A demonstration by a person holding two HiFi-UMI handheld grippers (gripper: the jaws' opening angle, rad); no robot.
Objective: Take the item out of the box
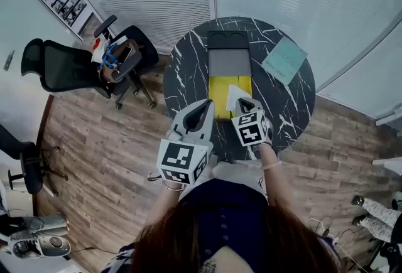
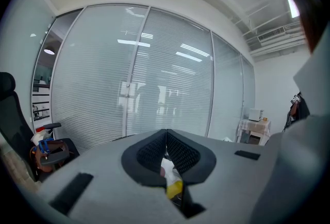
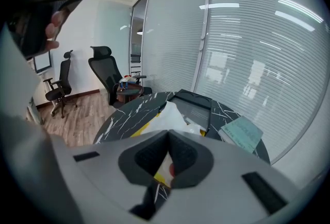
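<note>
An open box [image 1: 220, 95] with a yellow inside lies on the round black marble table [image 1: 186, 74], and a long grey and black tray [image 1: 229, 59] lies just behind it. A white sheet [image 1: 233, 93] stands up out of the box. My right gripper [image 1: 244, 104] is at the sheet's near edge, jaws together and seemingly pinching it. In the right gripper view the white sheet [image 3: 166, 116] rises like a tent just past the right gripper [image 3: 168, 134]. My left gripper [image 1: 203, 108] hovers over the box's left side, shut and holding nothing; in its own view the left gripper [image 2: 166, 133] points at the glass wall.
A teal booklet [image 1: 284, 59] lies on the table's right side. Two black office chairs [image 1: 63, 68] stand on the wood floor to the left, one of them [image 1: 119, 55] loaded with small things. Glass walls with blinds close off the far side.
</note>
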